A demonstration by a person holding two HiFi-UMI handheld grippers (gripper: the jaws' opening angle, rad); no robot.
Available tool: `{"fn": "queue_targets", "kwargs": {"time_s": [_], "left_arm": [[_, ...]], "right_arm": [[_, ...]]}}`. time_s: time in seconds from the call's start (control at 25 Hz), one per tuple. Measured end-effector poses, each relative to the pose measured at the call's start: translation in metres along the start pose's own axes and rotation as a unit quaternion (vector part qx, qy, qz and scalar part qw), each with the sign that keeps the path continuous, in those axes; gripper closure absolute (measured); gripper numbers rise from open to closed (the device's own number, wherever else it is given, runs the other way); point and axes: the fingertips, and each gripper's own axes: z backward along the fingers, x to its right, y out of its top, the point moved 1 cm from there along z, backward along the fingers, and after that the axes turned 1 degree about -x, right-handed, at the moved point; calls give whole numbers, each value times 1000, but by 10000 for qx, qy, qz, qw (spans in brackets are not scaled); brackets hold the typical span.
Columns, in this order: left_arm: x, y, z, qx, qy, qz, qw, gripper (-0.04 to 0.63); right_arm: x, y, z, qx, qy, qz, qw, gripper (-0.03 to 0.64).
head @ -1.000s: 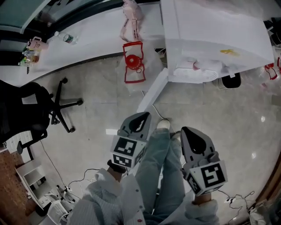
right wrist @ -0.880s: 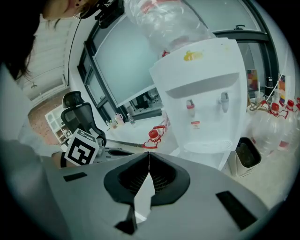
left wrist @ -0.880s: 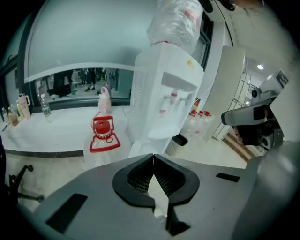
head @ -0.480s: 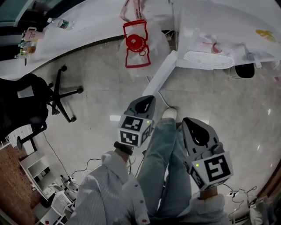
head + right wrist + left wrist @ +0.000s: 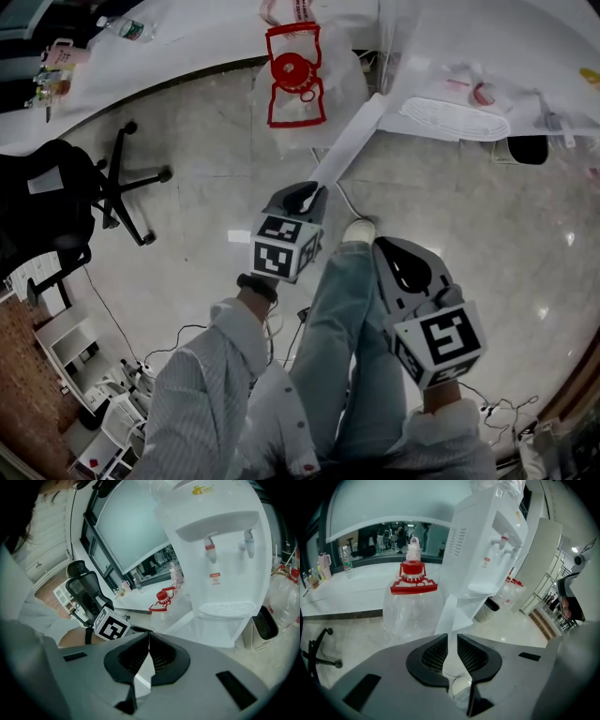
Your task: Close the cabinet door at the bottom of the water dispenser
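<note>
White plastic cabinet door (image 5: 345, 145) stands swung out from the foot of the white water dispenser (image 5: 469, 47), free edge pointing near, toward the person. Task not done; the whole closing swing is left.

Left claw (image 5: 302, 195) sits right at that free edge. In the left gripper view the claw (image 5: 451, 641) is narrow, a thin slit, with the door (image 5: 449, 616) edge-on just beyond the tips; no grip on it as far as I can judge. Right claw (image 5: 398, 253) hangs near and right, well apart from the door; in its own view the claw (image 5: 149, 639) is pinched together, nothing in it.

Room: the clear plastic water jug with red cap (image 5: 295, 70) stands just left of the door, outside its closing arc as I judge it. The person's jeans leg (image 5: 337, 309) and white shoe (image 5: 359, 230) are close behind the door edge. Black office chair (image 5: 56, 206) is far left. Bare floor lies right of the door up to the black bin (image 5: 527, 148).
</note>
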Motion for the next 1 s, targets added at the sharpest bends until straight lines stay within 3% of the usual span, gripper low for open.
{"fn": "queue_targets", "kwargs": {"time_s": [0.2,0.72,1.0], "left_arm": [[-15,-5,-9,-206,-3,-3,9998,490],[-39,-41,-31,-1097,-405,92,9931,350],[-34,-69,-44,-1820,-734,-474,9794,350]], "right_arm": [[3,-13,-9,-310,21,-208,9993,603],[3,-14,-24,-387,83,-225,9990,603],[0,-16,-26,-417,68,-253,9988,603]]}}
